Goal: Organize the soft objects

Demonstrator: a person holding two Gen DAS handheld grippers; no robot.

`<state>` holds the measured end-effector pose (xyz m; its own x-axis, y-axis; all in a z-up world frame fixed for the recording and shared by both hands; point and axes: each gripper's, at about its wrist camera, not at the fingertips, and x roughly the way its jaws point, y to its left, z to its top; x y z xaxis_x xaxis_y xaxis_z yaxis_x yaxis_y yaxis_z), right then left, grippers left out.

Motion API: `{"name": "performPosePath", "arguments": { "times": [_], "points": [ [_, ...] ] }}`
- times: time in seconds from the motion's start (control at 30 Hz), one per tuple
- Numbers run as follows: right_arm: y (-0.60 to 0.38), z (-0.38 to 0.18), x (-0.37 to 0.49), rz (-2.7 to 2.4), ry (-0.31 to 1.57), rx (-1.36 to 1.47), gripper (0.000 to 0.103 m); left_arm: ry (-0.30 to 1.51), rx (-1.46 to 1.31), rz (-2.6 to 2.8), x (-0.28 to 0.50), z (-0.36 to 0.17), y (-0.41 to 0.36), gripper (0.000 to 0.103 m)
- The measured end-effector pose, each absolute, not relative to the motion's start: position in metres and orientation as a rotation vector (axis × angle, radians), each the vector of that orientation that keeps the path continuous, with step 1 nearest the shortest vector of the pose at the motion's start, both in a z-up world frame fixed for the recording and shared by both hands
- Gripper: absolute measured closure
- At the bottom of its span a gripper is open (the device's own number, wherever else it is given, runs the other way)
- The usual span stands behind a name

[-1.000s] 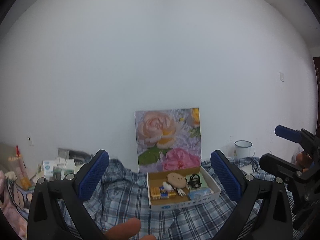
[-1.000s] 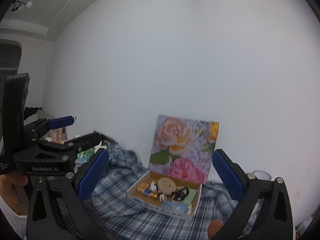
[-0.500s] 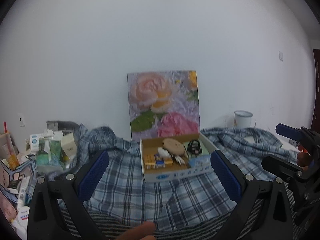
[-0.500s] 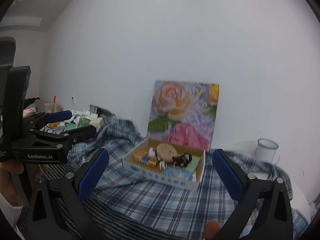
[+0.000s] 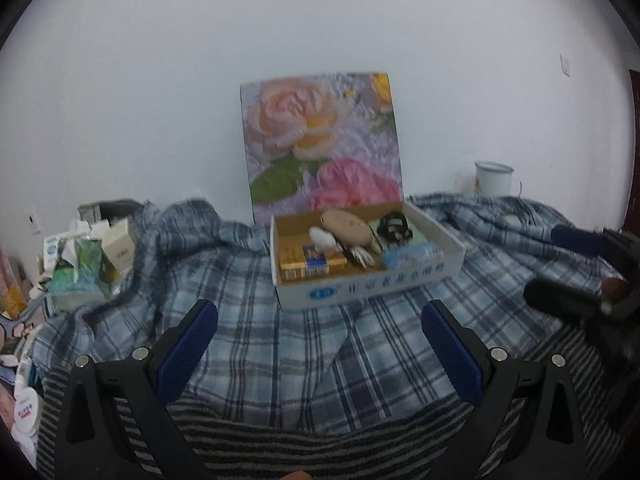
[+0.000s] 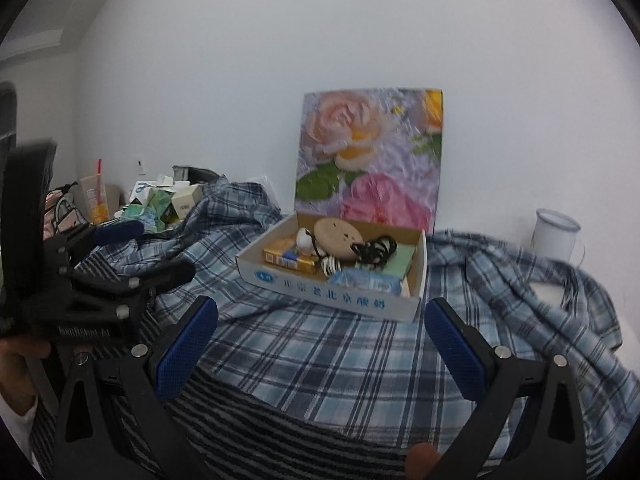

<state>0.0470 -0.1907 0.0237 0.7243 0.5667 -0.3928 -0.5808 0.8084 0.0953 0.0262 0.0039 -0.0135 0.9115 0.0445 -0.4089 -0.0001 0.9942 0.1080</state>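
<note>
A blue plaid shirt [image 5: 248, 320] [image 6: 340, 352] lies spread and rumpled over a dark striped cloth [image 5: 320, 444] [image 6: 280, 436]. On the shirt rests an open white cardboard box [image 5: 360, 286] [image 6: 332, 286] filled with small items. My left gripper [image 5: 320, 344] hovers open above the shirt, in front of the box, with nothing between its fingers. My right gripper [image 6: 322, 346] is also open and empty, just to the right. Each gripper shows at the edge of the other's view, the right gripper [image 5: 580, 272] and the left gripper [image 6: 140, 248].
A flower painting [image 5: 322, 144] [image 6: 370, 156] leans on the white wall behind the box. A white enamel mug [image 5: 493, 178] [image 6: 556, 234] stands at the back right. Cartons and packets [image 5: 88, 256] [image 6: 160, 200] crowd the left side, with round white lids [image 5: 26, 408] near the left edge.
Both grippers have tilted downward and moved closer, so the shirt and box now fill more of the views. Both stay open and empty.
</note>
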Motion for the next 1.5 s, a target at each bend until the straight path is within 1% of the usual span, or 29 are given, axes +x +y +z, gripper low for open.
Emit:
{"name": "performPosePath", "arguments": {
  "times": [0.17,0.3,0.43,1.5],
  "points": [
    [-0.189,0.019,0.053,0.616,0.466,-0.035,0.000,0.454,0.097,0.043,0.030,-0.020,0.007,0.000],
    [-0.175,0.016,0.052,0.614,0.491,-0.102,0.000,0.420,0.094,0.070,0.023,-0.019,0.008,0.000],
    [-0.173,0.013,0.056,0.613,0.519,-0.112,0.000,0.427,0.083,0.072,0.024,-0.020,0.010,0.000],
    [-0.168,0.010,0.056,0.609,0.539,-0.116,0.000,0.460,0.078,0.064,0.028,-0.024,0.009,0.000]
  ]
}}
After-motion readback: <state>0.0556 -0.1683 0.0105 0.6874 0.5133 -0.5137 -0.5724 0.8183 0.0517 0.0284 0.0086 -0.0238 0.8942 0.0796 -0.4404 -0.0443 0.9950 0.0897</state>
